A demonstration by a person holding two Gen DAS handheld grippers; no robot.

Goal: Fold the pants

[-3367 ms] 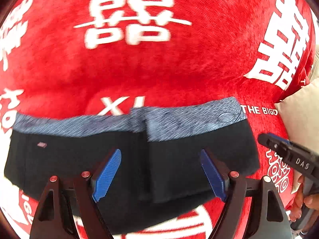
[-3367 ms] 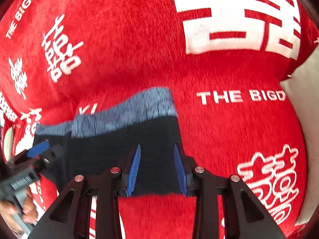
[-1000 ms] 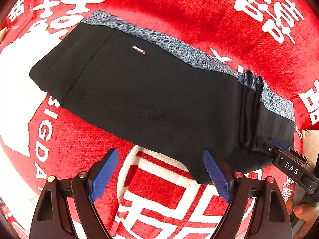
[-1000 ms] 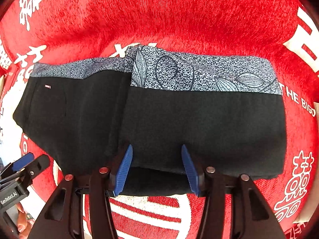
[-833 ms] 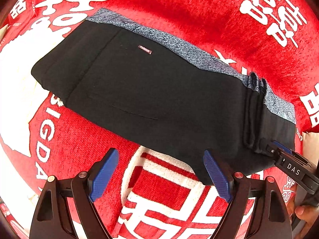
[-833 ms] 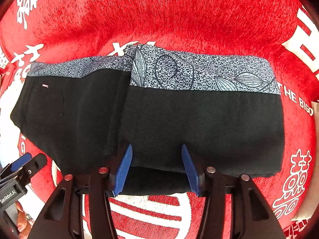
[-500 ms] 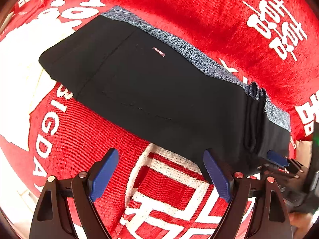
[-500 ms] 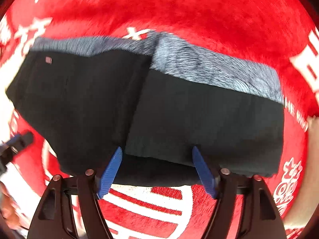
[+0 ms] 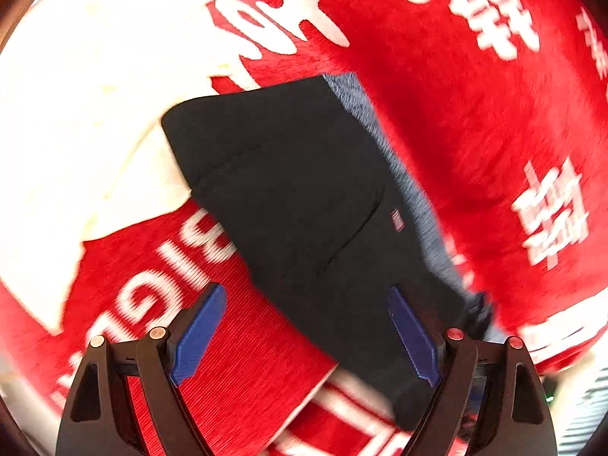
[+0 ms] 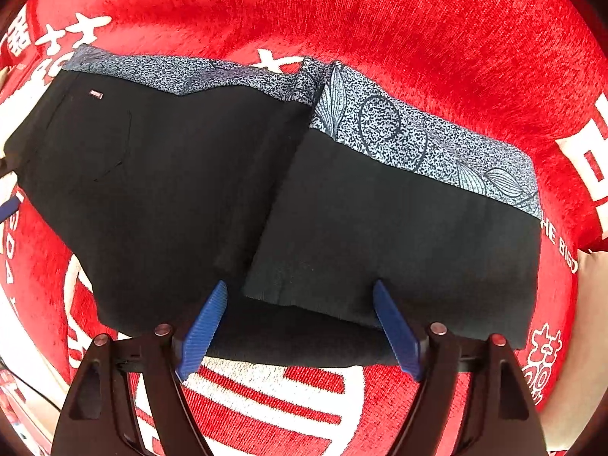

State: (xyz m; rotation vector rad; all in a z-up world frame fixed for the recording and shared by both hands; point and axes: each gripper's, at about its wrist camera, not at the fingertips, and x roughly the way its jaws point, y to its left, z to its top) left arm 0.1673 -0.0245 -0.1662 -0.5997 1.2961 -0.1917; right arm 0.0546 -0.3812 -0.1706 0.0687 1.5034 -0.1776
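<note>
Black pants [image 10: 380, 220] with a grey patterned waistband [image 10: 418, 144] lie flat on the red blanket [image 10: 418, 19], their right part folded over onto the middle. My right gripper [image 10: 300, 315] points down at the near edge of that folded flap. Its jaws are opening, and the cloth edge lies between the blue pads [image 10: 201, 326] without being pressed. In the left wrist view the pants [image 9: 304, 197] run diagonally. My left gripper [image 9: 306, 330] hovers open over their near edge, and this view is blurred. Its blue tip [image 10: 7, 205] peeks in at the left.
The blanket [image 9: 475, 114] has large white characters and a broad white patch [image 9: 95, 95] by the pants' left end. A cream cushion [image 10: 592, 304] sits at the blanket's right edge.
My right gripper's jaws have widened around the flap's near edge. My left gripper has swung and rolled toward the pants' left end, so the pants now run diagonally in its view.
</note>
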